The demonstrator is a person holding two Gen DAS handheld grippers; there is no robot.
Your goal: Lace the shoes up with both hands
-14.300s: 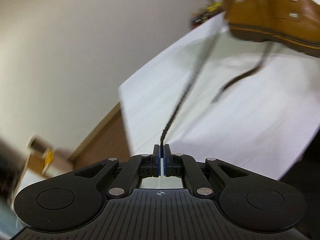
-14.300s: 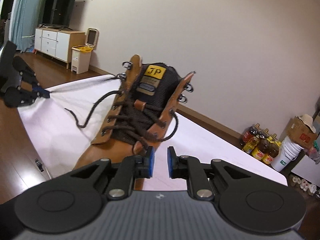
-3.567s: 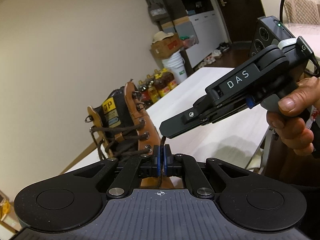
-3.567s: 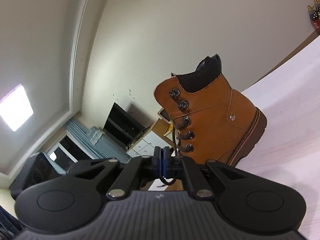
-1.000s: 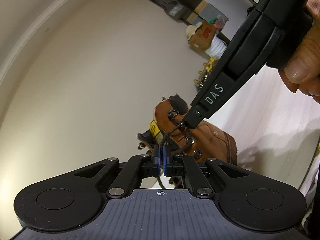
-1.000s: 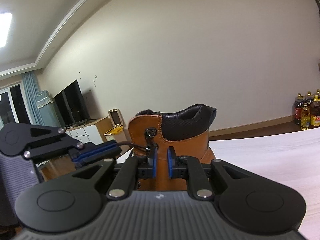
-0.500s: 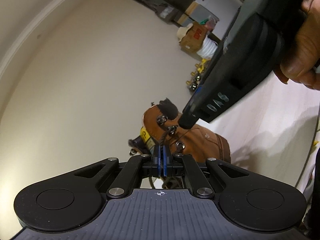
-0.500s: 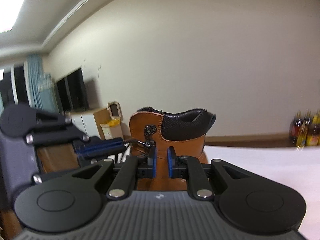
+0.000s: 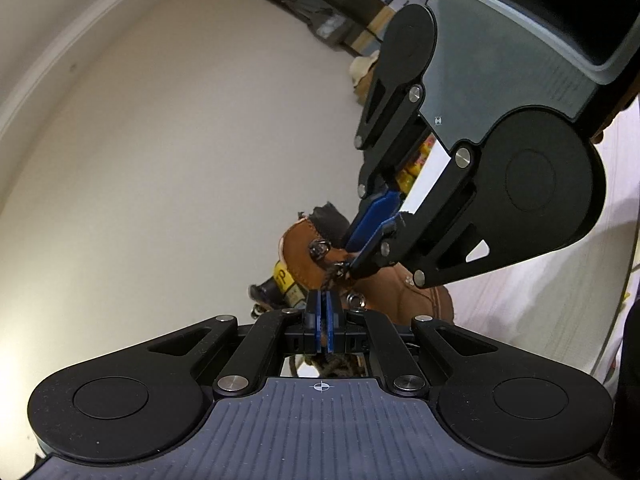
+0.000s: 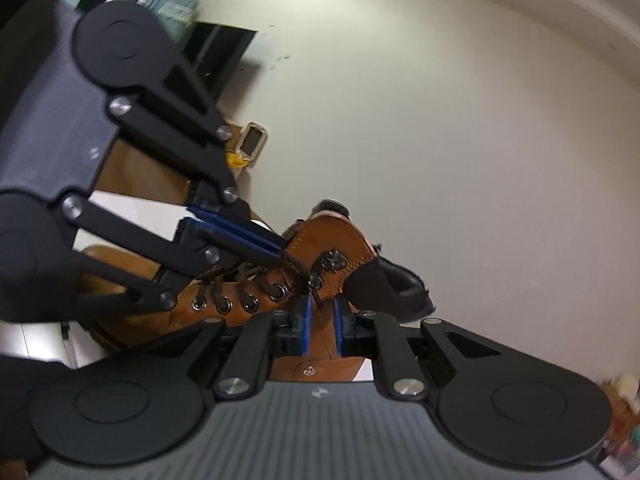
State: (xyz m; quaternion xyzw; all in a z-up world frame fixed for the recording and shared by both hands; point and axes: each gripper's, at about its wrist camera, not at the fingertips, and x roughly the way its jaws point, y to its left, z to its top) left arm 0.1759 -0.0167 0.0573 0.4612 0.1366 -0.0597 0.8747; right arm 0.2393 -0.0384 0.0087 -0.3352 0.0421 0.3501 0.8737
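lace (image 9: 330, 276) stays pinched in our left hand-held gripper (image 9: 323, 312); right hand-held gripper (image 10: 321, 322), jaws just narrowing around it, not yet pressing, should clamp beside the hook (image 10: 316, 280) first.

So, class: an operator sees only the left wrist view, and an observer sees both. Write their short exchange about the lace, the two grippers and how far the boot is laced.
Operator: My left gripper is pinched shut on the lace. Is the right gripper gripping it too?
Observer: No. In the right wrist view the right gripper has just been closing, but its pads stand apart, with a strand of lace in the gap.
Operator: How much of the boot is laced? My own gripper hides the lower part.
Observer: On the side facing the right camera, the four lower eyelets all carry lace.
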